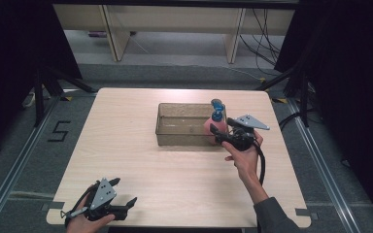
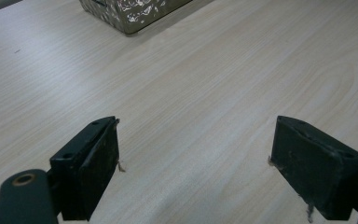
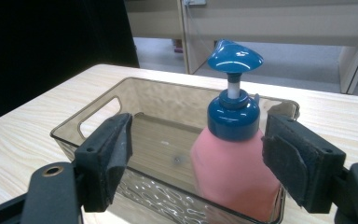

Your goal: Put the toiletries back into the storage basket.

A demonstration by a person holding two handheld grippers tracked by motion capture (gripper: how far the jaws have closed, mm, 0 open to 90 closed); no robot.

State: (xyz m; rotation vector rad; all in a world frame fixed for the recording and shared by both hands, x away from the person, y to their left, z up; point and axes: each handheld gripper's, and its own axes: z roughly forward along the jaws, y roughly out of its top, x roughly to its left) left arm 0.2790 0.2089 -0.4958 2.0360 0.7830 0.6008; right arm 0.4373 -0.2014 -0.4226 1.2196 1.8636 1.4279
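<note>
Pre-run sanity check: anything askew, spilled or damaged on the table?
Nothing stands out. The pink pump bottle stands upright at one end of the clear brown bin, with no spill visible. The right gripper is at the bottle, its jaws spread and not pressing it. The left gripper sits open over bare table.

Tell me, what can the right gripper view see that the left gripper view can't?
The right gripper view has the pink bottle with its blue pump top, inside one end of the clear bin. The left gripper view has a wide stretch of bare table between that gripper's open fingers. Both share the wooden table and the bin, just a corner of it in the left one.
</note>
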